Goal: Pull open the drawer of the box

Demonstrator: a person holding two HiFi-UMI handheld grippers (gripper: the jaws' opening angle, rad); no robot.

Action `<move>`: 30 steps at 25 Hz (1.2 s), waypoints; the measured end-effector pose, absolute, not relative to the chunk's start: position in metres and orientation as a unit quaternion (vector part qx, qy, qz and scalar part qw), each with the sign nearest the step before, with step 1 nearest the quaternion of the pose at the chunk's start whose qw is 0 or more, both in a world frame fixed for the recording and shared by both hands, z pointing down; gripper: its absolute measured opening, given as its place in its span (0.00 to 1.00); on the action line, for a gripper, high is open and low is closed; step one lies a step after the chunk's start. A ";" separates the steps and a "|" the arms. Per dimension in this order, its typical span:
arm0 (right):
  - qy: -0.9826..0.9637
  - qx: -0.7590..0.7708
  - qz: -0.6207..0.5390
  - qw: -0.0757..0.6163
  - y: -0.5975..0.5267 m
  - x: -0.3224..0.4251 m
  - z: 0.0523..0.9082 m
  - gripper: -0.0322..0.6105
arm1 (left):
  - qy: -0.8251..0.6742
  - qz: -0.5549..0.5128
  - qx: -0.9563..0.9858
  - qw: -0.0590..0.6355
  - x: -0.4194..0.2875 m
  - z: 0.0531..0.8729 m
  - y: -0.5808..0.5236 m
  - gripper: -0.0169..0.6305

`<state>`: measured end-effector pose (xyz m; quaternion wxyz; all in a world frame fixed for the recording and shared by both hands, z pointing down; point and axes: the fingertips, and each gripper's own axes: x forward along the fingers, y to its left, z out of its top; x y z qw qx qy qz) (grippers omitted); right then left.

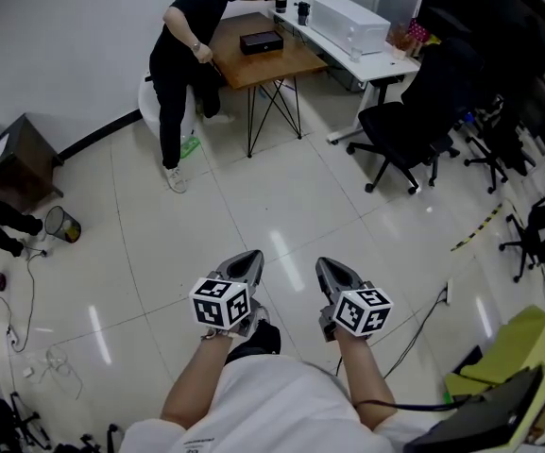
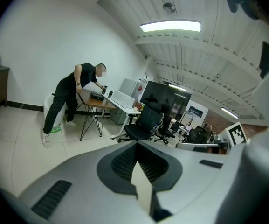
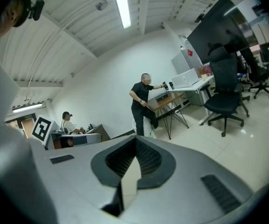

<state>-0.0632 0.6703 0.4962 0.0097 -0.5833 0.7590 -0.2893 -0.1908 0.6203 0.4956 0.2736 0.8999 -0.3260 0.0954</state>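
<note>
The person holds two grippers low over the pale tiled floor (image 1: 281, 196), one in each hand. The left gripper (image 1: 250, 258) has its two jaws closed, the tips meeting with nothing between them; the right gripper (image 1: 327, 264) is the same, jaws together and empty. Each gripper carries one marker cube, so there are two cubes (image 1: 221, 302), just behind the fingers.

There is one black box (image 1: 261, 41), and it lies far ahead of the fingertips, nearly in line with the left gripper's fingers and well apart from both pairs; it rests on the one wooden table (image 1: 286, 64). Its drawer is too small to make out from here.

One person in black clothes (image 1: 182, 55) stands bent at the table's left side, ahead and to the left of the fingers, with one arm stretched over the tabletop. One white desk (image 1: 385, 62) stands to the right of the wooden table, touching or just beside it. At least three black office chairs (image 1: 414, 130) stand ahead and to the right of the right gripper's fingers. One waste bin (image 1: 62, 225) stands far to the left of the left fingers. In the right gripper view one more person (image 3: 68, 122) sits in the far left part of the picture.
</note>
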 end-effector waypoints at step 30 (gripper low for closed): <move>0.739 -0.606 -0.293 0.028 0.532 -0.037 0.502 0.03 | -0.306 0.110 0.906 0.271 -0.165 0.502 0.478 0.03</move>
